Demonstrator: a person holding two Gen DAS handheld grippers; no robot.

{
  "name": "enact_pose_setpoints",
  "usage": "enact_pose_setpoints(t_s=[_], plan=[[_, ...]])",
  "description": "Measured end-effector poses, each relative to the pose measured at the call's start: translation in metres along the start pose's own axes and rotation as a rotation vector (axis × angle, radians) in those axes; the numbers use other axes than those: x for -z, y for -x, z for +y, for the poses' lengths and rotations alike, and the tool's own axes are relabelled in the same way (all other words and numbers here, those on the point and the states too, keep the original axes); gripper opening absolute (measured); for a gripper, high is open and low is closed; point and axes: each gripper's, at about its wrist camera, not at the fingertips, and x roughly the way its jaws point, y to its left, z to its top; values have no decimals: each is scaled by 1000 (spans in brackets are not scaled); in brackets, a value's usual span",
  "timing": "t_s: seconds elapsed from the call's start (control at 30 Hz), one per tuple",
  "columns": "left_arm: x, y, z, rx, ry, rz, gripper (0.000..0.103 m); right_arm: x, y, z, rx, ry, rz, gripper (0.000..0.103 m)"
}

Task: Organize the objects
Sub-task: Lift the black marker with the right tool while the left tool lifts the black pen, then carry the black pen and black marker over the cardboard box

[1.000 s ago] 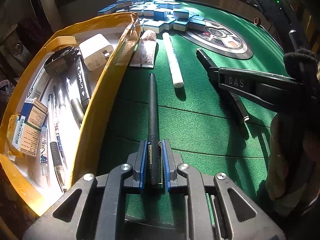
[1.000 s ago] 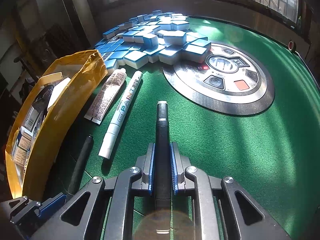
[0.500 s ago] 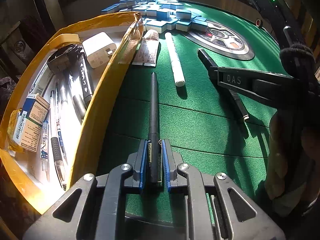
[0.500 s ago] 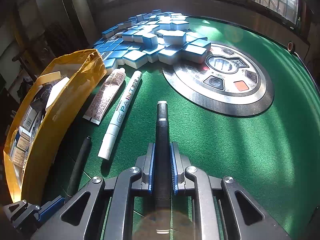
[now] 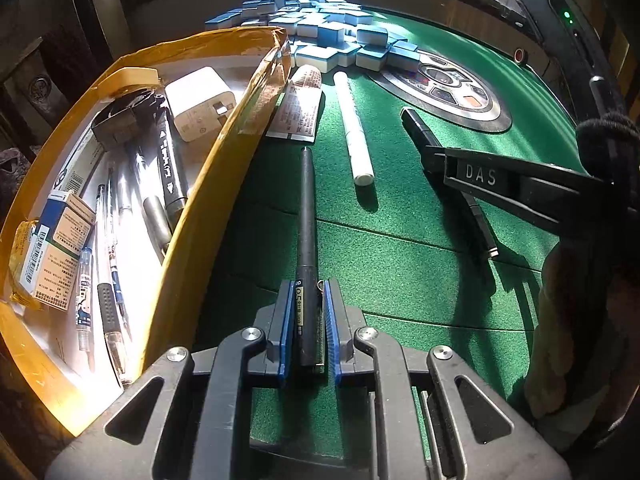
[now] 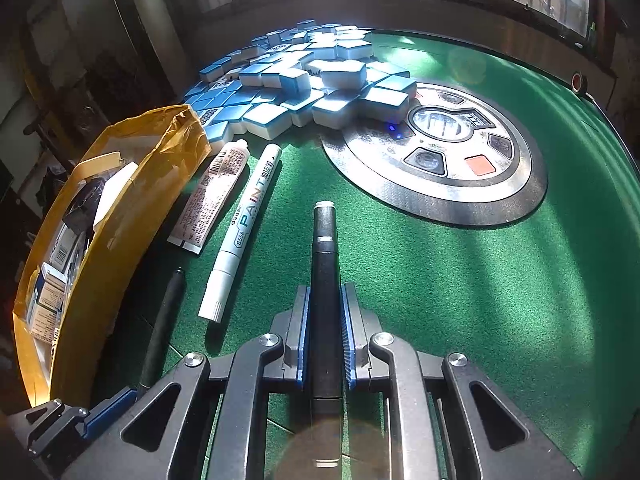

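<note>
Green felt covers the mahjong table under both of my grippers, with barred windows behind it. My left gripper is clamped on a slim black pen, blue pads pressed to its labelled rear end; the barrel runs forward over the felt, just beside the yellow box. My right gripper is clamped on a thicker black marker, whose silver-ringed tip points toward the round control panel at the table centre. Left of that marker, a white paint marker lies on the felt, and a printed tube lies beside it, next to the box wall. The box holds several pens, a black marker, a white charger plug and small cartons. Beyond the tube, blue-backed mahjong tiles form a loose heap that overlaps the panel's edge.
</note>
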Motion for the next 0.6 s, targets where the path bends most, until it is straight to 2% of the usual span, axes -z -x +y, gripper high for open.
enact_pose_setpoints(t_s=[0.13, 0.33, 0.6], plan=[[-5, -3, -1, 5, 7, -12, 12, 2, 2, -4, -23, -30, -2, 13], [-2, 2, 10, 70, 41, 9, 12, 1, 7, -11, -96, -101, -15, 13], [-6, 31, 22, 148, 60, -45, 12, 3, 18, -10, -134, -128, -58, 13]])
